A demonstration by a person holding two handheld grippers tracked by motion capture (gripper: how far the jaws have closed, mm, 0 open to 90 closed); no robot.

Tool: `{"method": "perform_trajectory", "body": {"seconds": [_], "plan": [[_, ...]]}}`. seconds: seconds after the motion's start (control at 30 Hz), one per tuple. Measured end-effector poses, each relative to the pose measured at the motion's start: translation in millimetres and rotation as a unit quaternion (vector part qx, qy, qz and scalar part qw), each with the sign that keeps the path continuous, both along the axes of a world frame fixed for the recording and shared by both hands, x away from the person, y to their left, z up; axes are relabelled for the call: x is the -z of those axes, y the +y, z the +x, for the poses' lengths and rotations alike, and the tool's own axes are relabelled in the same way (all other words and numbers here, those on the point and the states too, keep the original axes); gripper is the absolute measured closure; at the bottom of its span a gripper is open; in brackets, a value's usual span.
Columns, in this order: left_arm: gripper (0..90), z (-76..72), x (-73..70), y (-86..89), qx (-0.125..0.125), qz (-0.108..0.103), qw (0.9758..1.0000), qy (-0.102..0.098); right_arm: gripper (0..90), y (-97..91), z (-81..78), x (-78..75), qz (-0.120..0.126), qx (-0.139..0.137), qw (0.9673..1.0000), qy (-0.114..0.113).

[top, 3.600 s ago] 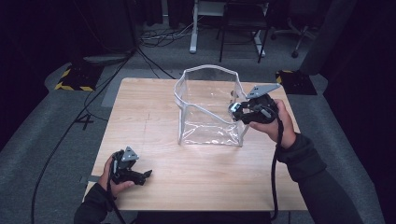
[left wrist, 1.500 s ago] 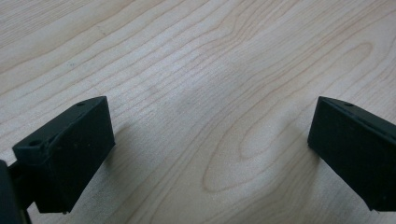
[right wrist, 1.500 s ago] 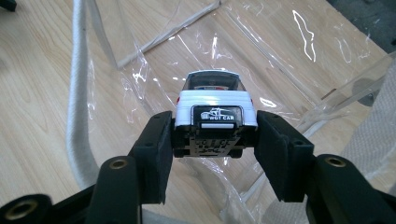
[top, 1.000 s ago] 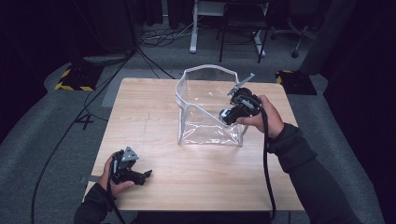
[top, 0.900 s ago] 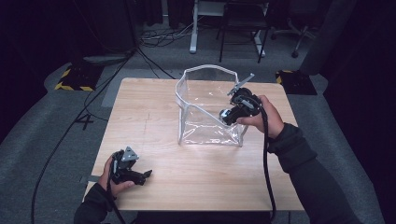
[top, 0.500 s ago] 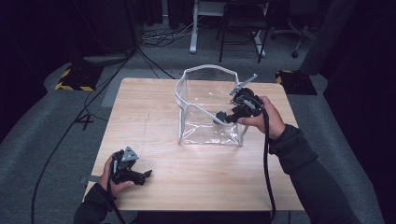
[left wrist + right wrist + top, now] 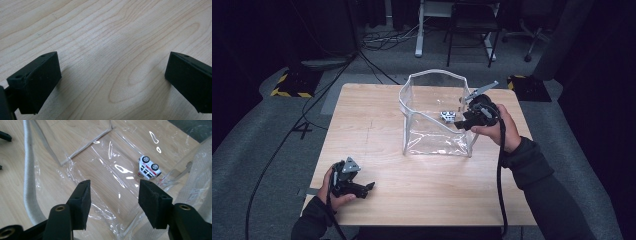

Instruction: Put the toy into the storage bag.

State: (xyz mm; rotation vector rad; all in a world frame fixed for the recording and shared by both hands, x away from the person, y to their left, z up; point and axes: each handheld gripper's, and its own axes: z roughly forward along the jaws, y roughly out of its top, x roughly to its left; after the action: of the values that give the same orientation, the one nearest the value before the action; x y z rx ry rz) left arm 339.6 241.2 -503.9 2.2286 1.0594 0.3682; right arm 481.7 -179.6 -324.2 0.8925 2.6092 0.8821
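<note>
My left gripper [image 7: 362,189] rests low at the table's [image 7: 377,125] near-left corner, jaws wide apart over bare wood, holding nothing; I judge it should stay parked there. My right gripper [image 7: 466,121] hangs at the clear bag's [image 7: 432,142] right rim, jaws about half open and empty, looking down into it. I judge the job is reaching the toy car [image 7: 149,170] inside; it lies on its side on the bag floor, at about one o'clock beyond my right jaw, apart from it. To do it well I'd dip in clear of the rim, square both jaws across the car, then close gently.
</note>
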Motion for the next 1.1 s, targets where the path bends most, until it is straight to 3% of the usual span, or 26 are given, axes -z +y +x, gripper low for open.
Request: {"method": "perform_trajectory", "body": {"seconds": [0.13,0.23,0.4,0.67,1.1], "plan": [[0.6,0.0,0.0,0.0,0.0,0.0,1.0,0.0,42.2,-2.7,-3.2,-2.1,0.017,0.007,0.9997,-0.017],[0.6,0.0,0.0,0.0,0.0,0.0,1.0,0.0,42.0,-3.9,-6.7,-3.2,0.029,-0.003,0.999,-0.034],[0.6,0.0,0.0,0.0,0.0,0.0,1.0,0.0,41.2,-8.1,-13.1,-4.7,0.04,-0.003,0.9961,-0.078],[0.6,0.0,0.0,0.0,0.0,0.0,1.0,0.0,39.6,-16.0,-18.5,-7.4,0.066,0.001,0.9923,-0.105],[0.6,0.1,0.0,0.1,0.001,0.0,1.0,0.0,33.1,-28.4,-35.3,-12.2,0.076,0.003,0.9865,-0.145]]}}
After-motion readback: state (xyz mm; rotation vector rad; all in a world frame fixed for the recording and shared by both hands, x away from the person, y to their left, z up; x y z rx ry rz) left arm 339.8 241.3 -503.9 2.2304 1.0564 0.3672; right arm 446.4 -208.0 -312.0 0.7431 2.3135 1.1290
